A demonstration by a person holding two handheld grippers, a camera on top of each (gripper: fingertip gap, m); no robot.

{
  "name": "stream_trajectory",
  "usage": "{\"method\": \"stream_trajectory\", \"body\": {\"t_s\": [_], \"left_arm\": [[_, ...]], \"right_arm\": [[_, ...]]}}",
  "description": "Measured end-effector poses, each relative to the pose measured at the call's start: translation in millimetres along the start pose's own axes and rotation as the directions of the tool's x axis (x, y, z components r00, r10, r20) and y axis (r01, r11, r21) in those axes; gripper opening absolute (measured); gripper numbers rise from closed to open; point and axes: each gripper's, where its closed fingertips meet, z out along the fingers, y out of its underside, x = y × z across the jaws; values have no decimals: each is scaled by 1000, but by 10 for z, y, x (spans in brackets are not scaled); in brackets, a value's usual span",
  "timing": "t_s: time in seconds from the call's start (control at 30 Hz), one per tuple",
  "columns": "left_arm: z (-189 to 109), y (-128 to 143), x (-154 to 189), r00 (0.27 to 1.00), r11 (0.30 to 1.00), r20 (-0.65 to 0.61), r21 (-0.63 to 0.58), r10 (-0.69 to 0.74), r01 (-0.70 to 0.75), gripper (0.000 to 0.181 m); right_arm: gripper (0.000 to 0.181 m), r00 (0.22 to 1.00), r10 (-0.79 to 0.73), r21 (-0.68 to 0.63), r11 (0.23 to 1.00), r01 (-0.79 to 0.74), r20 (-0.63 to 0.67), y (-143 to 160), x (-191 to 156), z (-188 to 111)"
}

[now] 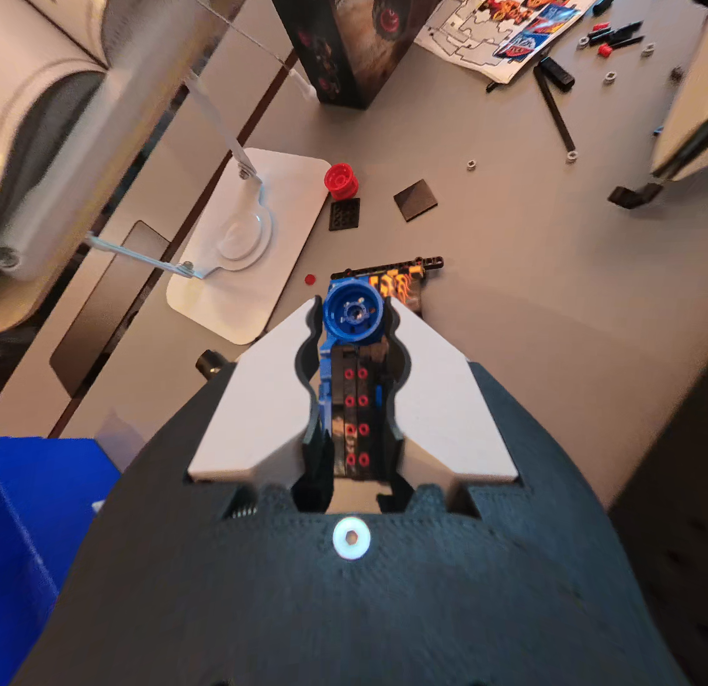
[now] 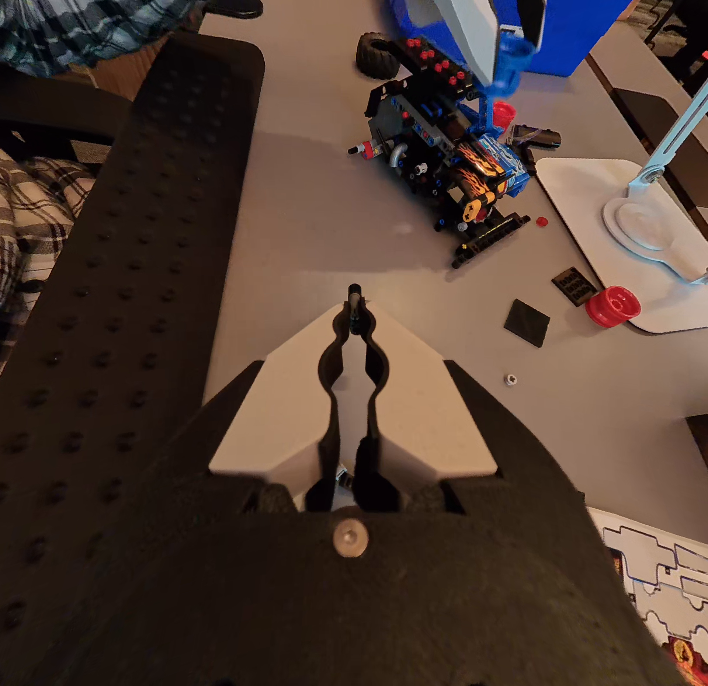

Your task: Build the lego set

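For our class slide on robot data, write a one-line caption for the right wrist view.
Right hand-held gripper pinches a small black pin above the grey table, facing the half-built truck model.

Grey counter (image 1: 498,284), smooth and flat, with dim warm light and soft shadows across it. White lamp base (image 1: 249,242) on the counter with thin silver arms going up, beside a dark seam where two counter tops meet. Black chair arm (image 2: 233,3) at the near edge, a blue bin (image 2: 586,24) at the far side.
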Motion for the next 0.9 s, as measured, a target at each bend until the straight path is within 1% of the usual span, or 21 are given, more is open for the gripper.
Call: {"method": "stream_trajectory", "body": {"t_s": [0.07, 0.17, 0.3, 0.37, 0.47, 0.5, 0.57, 0.67, 0.73, 0.87, 0.9], "left_arm": [[-178, 60, 45, 1000, 1000, 5, 7, 2, -2, 30], [-374, 305, 84, 999, 999, 26, -24, -27, 27, 30], [-487, 690, 141, 992, 992, 42, -42, -118, 120, 30], [-545, 783, 153, 984, 985, 44, -20, -171, 172, 31], [-688, 973, 112, 979, 982, 98, -50, -176, 182, 31], [-716, 1026, 121, 977, 979, 97, -54, -189, 195, 31], [-723, 1095, 141, 973, 975, 86, -48, -215, 219, 31], [-631, 1291, 181, 970, 966, 75, -102, -229, 236, 31], [-531, 1442, 205, 962, 953, 54, -129, -268, 273, 31], [-394, 1680, 208, 953, 937, 64, -177, -295, 302, 32], [-385, 1687, 216, 951, 935, 63, -176, -303, 309, 37]], "right_arm": [[2, 1000, 7, 5, 1000, -7, -1, -7, 7, -4], [2, 1000, 20, 9, 1000, -20, -1, -10, 15, -5], [2, 998, 59, 4, 998, -59, 3, 13, 37, 6], [2, 997, 79, 6, 997, -79, 10, 19, 43, 11], [2, 996, 88, 5, 996, -88, 17, 29, 36, 26], [2, 996, 90, 2, 996, -90, 19, 35, 34, 32], [2, 995, 94, 5, 996, -94, 24, 32, 29, 37], [2, 993, 109, 13, 994, -110, 37, 22, 23, 42], [2, 991, 127, 14, 992, -128, 41, 34, 33, 44], [2, 978, 198, 10, 980, -199, 66, 85, 63, 55], [2, 972, 224, 4, 974, -225, 71, 112, 77, 64]]}}
